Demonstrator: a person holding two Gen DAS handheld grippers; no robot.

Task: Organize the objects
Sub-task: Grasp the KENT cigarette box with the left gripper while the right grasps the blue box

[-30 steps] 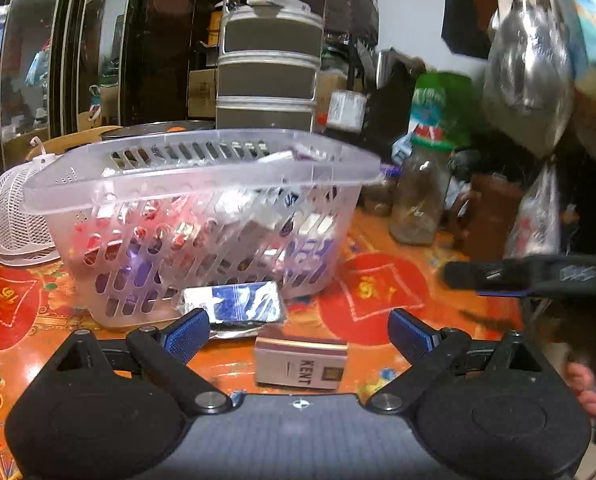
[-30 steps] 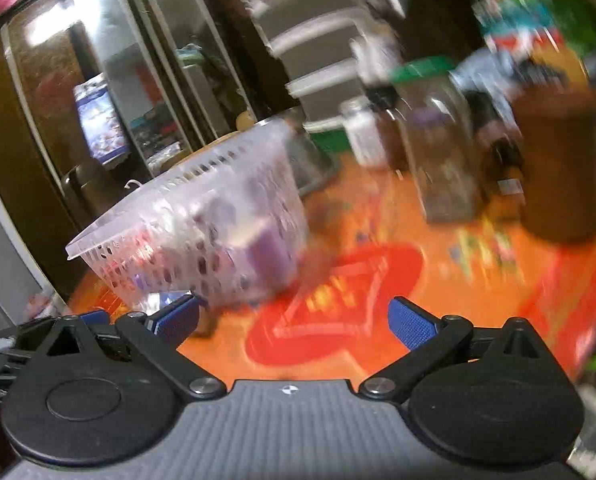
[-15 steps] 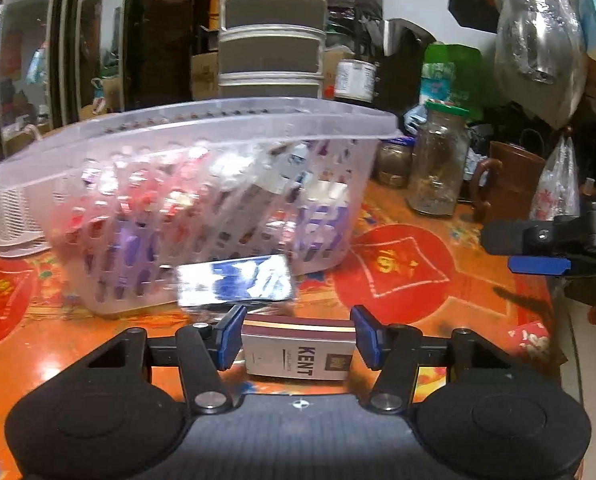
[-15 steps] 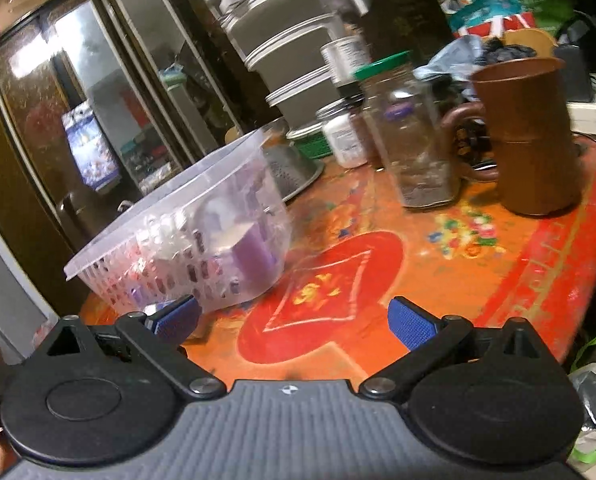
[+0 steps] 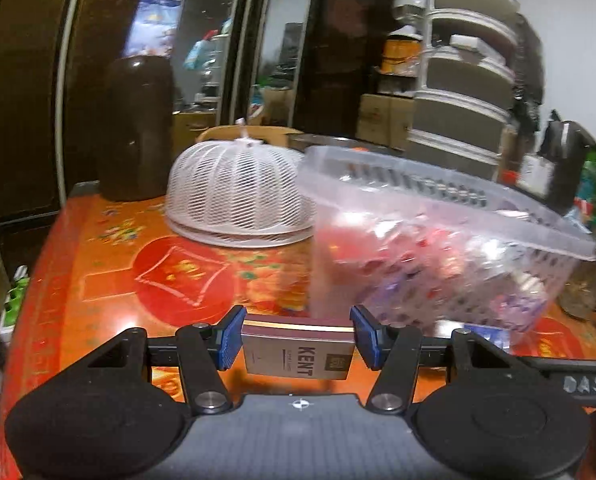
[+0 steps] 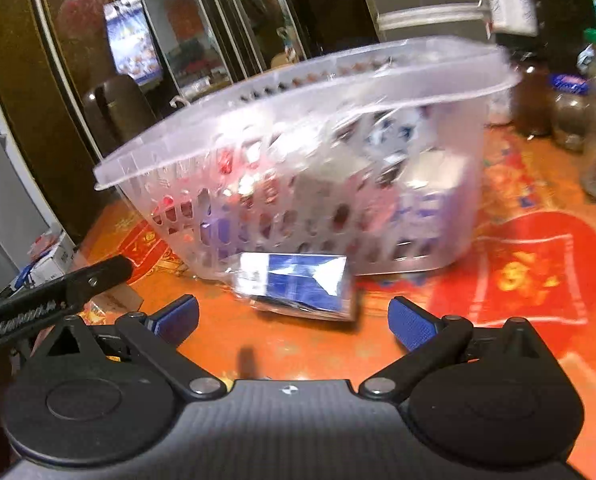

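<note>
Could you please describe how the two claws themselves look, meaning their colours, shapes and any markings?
Both look alike. The left claw and right claw have blue ribbed pads on black linkage arms joined by silver rivets. Behind sit two round black housings and a dark grey ribbed body with a small round marker. White lettering marks the side arms, partly unreadable. No cables or sleeves show.

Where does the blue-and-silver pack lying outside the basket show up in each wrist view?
Left wrist: blue-and-silver pack sits low at right, mostly hidden behind the gripper finger, against the basket's foot.
Right wrist: it lies at centre, just ahead of the open right gripper.
Shared landmark: clear plastic basket.
</note>
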